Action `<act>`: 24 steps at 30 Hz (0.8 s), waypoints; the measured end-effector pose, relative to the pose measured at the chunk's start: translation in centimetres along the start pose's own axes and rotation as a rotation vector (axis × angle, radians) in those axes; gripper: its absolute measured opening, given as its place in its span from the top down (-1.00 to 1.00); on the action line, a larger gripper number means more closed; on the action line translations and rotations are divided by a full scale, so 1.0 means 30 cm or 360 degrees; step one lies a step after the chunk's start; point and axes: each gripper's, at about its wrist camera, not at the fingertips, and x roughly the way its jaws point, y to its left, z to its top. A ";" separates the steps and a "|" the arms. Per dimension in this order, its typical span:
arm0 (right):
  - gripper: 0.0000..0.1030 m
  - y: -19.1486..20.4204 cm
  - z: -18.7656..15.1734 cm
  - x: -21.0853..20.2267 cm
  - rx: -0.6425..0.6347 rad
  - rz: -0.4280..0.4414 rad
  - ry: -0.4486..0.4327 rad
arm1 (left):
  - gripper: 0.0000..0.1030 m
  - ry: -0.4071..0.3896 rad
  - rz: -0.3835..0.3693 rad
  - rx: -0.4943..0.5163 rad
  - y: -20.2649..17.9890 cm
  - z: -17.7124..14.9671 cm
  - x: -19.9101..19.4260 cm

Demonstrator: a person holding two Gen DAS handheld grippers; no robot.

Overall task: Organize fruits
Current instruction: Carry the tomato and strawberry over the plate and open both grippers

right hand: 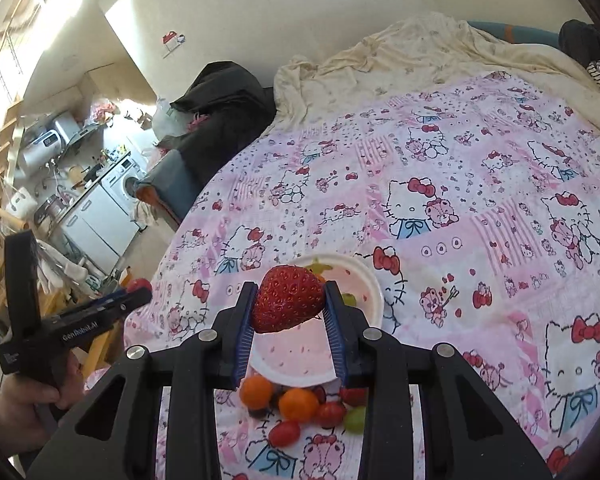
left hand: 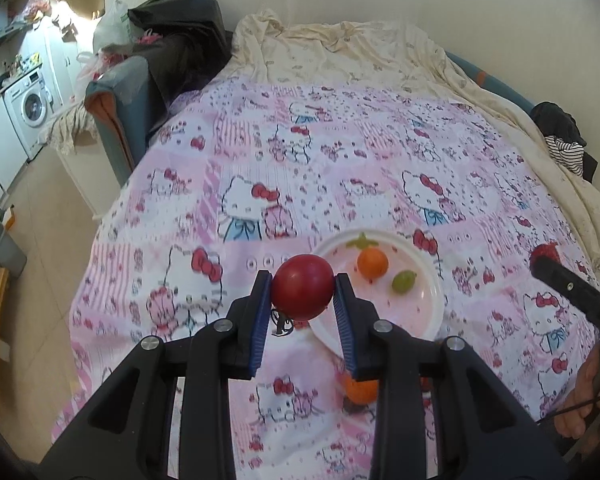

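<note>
A plate (left hand: 432, 312) lies on the bedspread (left hand: 340, 152), holding an orange (left hand: 373, 263) with a grape (left hand: 403, 281) just right of it. A cluster of small fruits (right hand: 300, 408) lies on the bedspread just before the plate. A rumpled sheet (left hand: 360, 52) lies behind.

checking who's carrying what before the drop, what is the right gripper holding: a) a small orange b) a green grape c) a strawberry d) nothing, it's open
c: in the right wrist view the right gripper is shut on a strawberry, held above the white plate, while the left gripper holds a round red fruit.
</note>
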 end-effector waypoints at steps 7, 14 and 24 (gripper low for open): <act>0.33 -0.016 0.050 0.070 -0.0053 -0.0031 0.0013 | 0.47 0.0000 0.0001 0.0019 -0.023 0.068 0.061; 0.33 -0.045 0.091 0.176 -0.0099 -0.0064 0.0082 | 0.47 0.0018 0.0016 0.0093 -0.062 0.111 0.151; 0.33 -0.114 0.106 0.341 -0.0095 -0.0109 0.0233 | 0.47 0.0121 0.0011 0.0159 -0.101 0.105 0.321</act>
